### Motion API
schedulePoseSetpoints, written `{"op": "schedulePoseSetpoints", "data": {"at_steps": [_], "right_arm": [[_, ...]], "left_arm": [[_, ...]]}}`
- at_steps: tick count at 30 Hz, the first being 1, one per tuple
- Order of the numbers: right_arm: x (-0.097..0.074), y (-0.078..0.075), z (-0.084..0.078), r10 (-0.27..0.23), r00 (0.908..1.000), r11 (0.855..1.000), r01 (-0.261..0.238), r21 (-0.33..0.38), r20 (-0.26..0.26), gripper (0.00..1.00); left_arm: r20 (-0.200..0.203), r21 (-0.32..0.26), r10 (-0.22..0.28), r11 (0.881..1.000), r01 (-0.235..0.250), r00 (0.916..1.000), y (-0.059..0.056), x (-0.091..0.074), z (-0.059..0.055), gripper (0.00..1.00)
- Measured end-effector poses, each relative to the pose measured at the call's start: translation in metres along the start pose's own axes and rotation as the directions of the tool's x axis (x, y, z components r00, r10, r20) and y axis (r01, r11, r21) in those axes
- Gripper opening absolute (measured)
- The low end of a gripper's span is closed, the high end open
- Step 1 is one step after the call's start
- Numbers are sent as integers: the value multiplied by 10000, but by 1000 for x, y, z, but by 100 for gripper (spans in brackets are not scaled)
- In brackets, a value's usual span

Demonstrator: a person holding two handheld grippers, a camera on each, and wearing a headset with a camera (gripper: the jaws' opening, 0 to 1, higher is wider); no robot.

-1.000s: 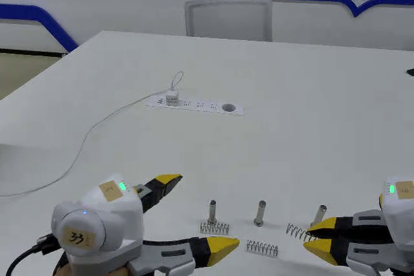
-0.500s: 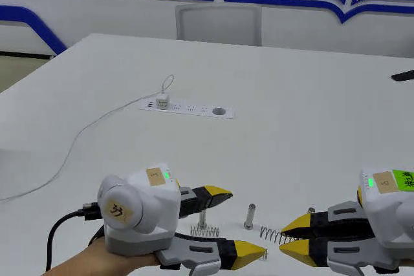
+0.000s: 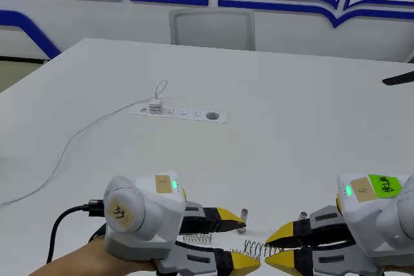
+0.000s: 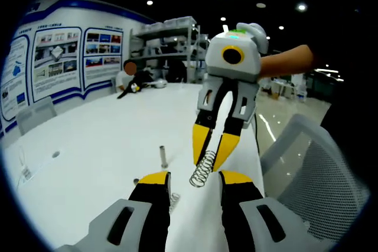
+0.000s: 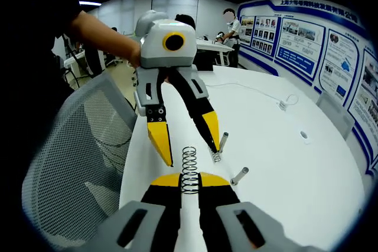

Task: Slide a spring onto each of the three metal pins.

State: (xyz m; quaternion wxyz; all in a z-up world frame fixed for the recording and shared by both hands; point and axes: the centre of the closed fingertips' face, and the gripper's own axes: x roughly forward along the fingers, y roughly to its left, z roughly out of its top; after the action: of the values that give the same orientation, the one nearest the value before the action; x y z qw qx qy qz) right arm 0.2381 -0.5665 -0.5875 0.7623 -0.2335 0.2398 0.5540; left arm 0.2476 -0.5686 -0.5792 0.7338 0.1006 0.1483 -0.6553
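Note:
My right gripper [image 3: 268,249] is shut on a small metal spring [image 3: 254,247], which sticks out sideways from its yellow tips; the same spring [image 5: 189,169] stands upright between the jaws in the right gripper view. My left gripper [image 3: 249,242] faces it, open, with its tips on either side of the spring's free end [image 4: 202,168]. One short metal pin [image 3: 244,215] stands by the left gripper's upper jaw, a second pin [image 3: 303,215] above the right gripper. Another spring [image 3: 196,238] lies on the table under the left gripper. In the right gripper view a pin [image 5: 239,175] leans over.
A white power strip [image 3: 178,112] with a plug and a trailing cable [image 3: 77,137] lies mid-table. A grey chair [image 3: 210,27] stands at the far edge, and a mesh chair [image 5: 77,146] sits close to the near edge.
My right gripper has shut on the spring that lay by the right-hand pin and lifted it leftward. My left gripper has come right to meet it, staying open.

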Motion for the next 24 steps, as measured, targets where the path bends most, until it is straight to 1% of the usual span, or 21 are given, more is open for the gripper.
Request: {"op": "schedulePoseSetpoints", "data": {"at_steps": [4,5,7,8,11,13,14,16,18,19,23,24], "right_arm": [[4,3,1,93,10000,9999,-94,-136,-14,10],[4,3,1,79,10000,9998,-80,-161,-36,10],[4,4,1,152,9999,9998,-152,-118,4,10],[4,4,2,157,9999,9998,-156,-124,30,10],[5,6,4,221,9997,9996,-220,-154,77,10],[6,6,5,245,9997,9995,-243,-195,99,10],[6,6,5,234,9997,9995,-232,-207,97,10],[6,7,5,301,9995,9993,-299,-206,65,10],[7,8,6,344,9994,9990,-343,-300,36,10],[7,10,6,369,9993,9987,-368,-358,20,10],[8,9,8,306,9995,9983,-307,-497,-18,10],[8,9,8,303,9995,9979,-305,-565,-47,10]], "left_arm": [[-32,15,-157,9999,157,9999,-1,0,1,23],[-111,47,-216,9998,216,9997,-2,0,0,22],[-363,168,-286,9994,292,9989,-3,0,-5,22],[-424,205,-329,9992,338,9986,-4,0,-6,22],[-466,235,-454,9986,465,9979,-7,-1,-7,21],[-475,355,-490,9981,507,9977,-7,-1,-6,18],[-509,342,-554,9978,572,9972,-9,-1,-7,15],[-604,564,-644,9961,679,9961,-10,-2,-8,14],[-716,597,-776,9948,819,9944,-11,-2,-9,13],[-786,719,-848,9933,905,9933,-12,-3,-10,13],[-910,1290,-873,9867,987,9920,-13,-4,-9,11],[-1004,1674,-915,9800,1075,9907,-14,-4,-9,10]]}}
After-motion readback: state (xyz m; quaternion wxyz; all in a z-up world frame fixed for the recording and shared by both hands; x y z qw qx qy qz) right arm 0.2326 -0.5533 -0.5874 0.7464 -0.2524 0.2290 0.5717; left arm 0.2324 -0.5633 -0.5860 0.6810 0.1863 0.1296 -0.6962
